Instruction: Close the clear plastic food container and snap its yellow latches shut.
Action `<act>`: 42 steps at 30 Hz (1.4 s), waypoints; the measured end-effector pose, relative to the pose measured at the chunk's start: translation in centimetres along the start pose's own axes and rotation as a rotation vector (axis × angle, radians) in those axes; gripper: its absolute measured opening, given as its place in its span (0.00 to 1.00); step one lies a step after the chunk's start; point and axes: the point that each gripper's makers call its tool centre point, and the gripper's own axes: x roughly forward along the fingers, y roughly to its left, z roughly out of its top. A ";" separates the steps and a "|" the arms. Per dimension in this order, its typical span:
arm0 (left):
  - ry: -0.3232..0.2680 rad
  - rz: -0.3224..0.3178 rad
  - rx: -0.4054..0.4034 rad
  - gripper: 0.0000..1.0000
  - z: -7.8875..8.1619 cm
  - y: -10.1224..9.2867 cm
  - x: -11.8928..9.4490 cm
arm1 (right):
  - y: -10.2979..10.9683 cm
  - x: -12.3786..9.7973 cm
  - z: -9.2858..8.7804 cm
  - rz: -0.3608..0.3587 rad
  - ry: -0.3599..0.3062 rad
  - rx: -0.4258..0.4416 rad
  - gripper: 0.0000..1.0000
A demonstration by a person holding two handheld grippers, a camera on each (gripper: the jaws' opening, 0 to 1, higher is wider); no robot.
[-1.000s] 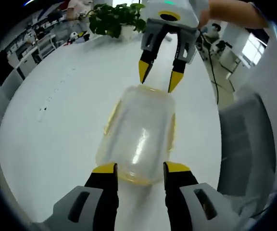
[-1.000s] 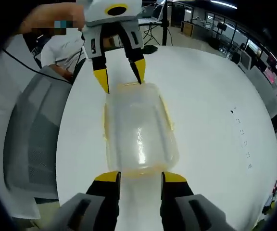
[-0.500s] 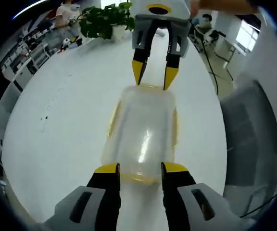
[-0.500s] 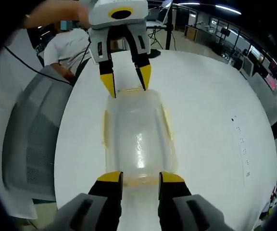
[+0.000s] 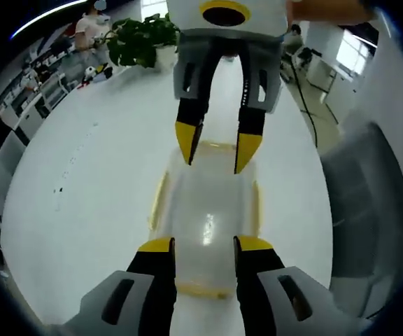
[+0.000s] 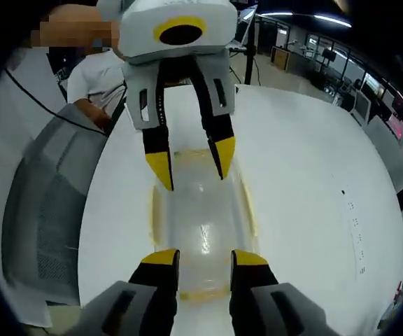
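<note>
In the left gripper view, the clear container (image 5: 205,224) lies in the middle of the frame on the white surface (image 5: 82,203), with yellow latches (image 5: 157,203) along its long sides. The left hand-held gripper (image 5: 200,245) rises from the bottom, jaws apart over the near end. The right hand-held gripper (image 5: 213,152) comes from the top, jaws also apart above the far end.

In the right gripper view, the container (image 6: 201,224) is again central, a grey chair (image 6: 44,210) at the left.
</note>
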 end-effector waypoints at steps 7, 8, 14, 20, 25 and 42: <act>-0.015 0.007 -0.013 0.30 0.6 0.1 0.2 | 0.3 0.7 1.2 0.020 -0.040 -0.019 0.26; -0.019 0.011 -0.008 0.30 0.8 0.2 0.3 | 0.5 0.7 1.3 0.027 -0.045 -0.014 0.26; -0.019 0.000 -0.019 0.29 0.9 0.0 0.7 | 0.3 0.8 1.4 0.022 -0.045 -0.016 0.26; -0.023 0.009 -0.014 0.28 1.1 -0.4 0.9 | -0.9 1.1 1.7 0.006 -0.049 -0.009 0.25; -0.025 0.007 -0.018 0.28 1.0 -0.6 0.9 | -1.5 1.3 2.3 0.000 -0.052 -0.009 0.25; -0.063 0.020 -0.050 0.33 1.2 -2.1 1.1 | -3.2 1.7 2.7 -0.006 -0.070 0.013 0.32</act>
